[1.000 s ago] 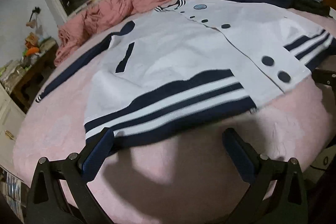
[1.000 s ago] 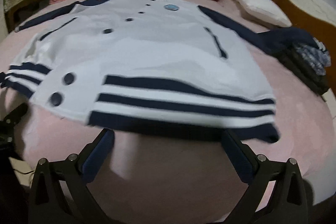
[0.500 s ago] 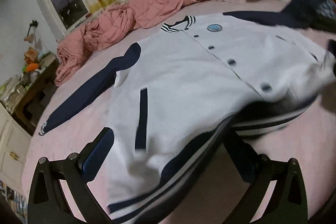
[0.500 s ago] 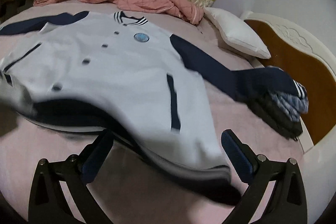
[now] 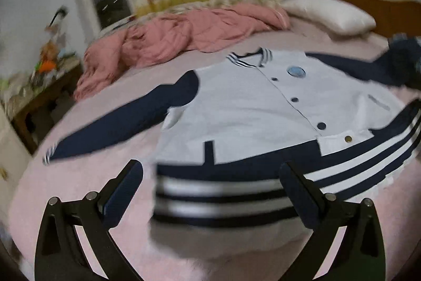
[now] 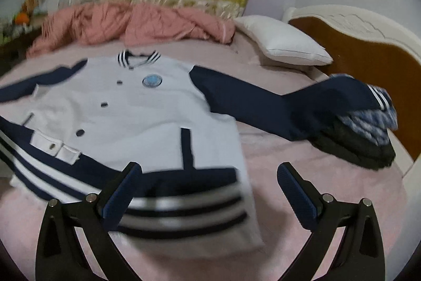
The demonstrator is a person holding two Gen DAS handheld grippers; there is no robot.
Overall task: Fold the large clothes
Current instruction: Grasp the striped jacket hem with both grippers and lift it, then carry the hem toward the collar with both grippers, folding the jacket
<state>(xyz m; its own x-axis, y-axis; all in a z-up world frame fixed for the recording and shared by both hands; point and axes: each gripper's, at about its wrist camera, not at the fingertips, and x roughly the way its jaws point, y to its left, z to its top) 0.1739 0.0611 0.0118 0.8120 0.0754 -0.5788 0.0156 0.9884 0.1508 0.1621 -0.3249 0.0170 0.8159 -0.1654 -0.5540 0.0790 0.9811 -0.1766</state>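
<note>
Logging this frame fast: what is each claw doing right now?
Left claw: open, holding nothing, over the jacket hem.
Right claw: open, holding nothing, at the jacket's hem corner.

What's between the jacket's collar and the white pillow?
Only bare pink sheet lies between the jacket collar and the pillow, shown in the right wrist view.
</note>
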